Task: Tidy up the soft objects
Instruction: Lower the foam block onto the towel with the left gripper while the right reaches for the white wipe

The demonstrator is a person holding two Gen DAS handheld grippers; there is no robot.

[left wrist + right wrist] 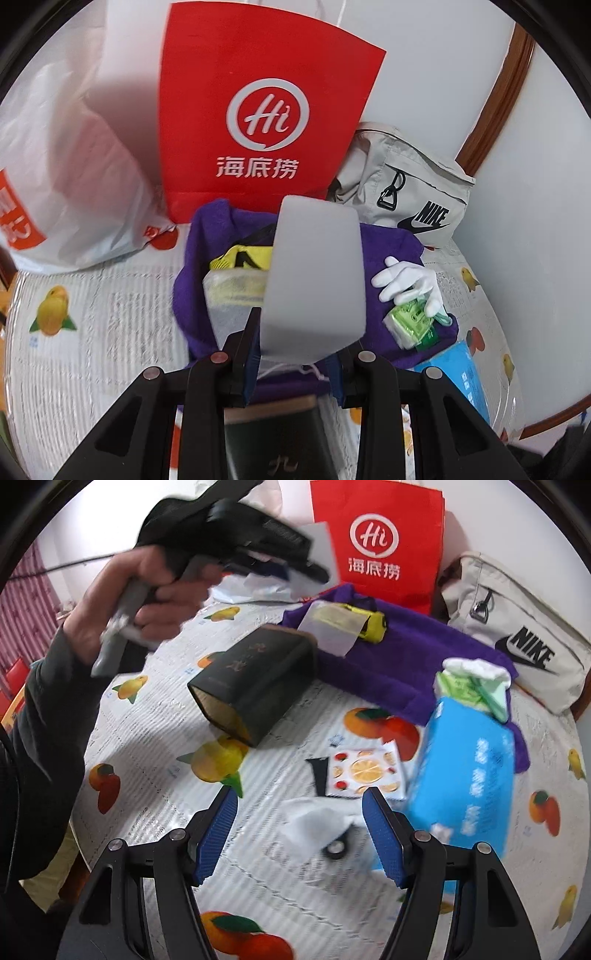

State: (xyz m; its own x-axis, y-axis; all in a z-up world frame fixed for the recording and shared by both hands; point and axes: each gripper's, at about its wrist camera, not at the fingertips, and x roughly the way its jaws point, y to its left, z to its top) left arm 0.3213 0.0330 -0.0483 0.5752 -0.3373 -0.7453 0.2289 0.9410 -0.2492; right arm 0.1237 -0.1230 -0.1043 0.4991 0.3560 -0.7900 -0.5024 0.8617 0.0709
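My left gripper (295, 354) is shut on a grey-white foam sheet (314, 280) and holds it upright above the purple cloth (384, 254). The right wrist view shows that gripper (317, 572) held high in a hand, with the sheet (323, 550) at its tip. On the purple cloth (406, 650) lie a yellow-black pouch (240, 256), a clear packet (232, 291), white gloves (406, 277) and a green pack (410, 325). My right gripper (299, 830) is open and empty above a small white bag (325, 830) on the table.
A red paper bag (266, 110) stands at the back beside a white plastic bag (62, 177) and a beige Nike bag (413, 188). A dark box (258, 686), a blue tissue pack (465, 775) and a fruit sticker sheet (365, 771) lie on the fruit-print tablecloth (147, 738).
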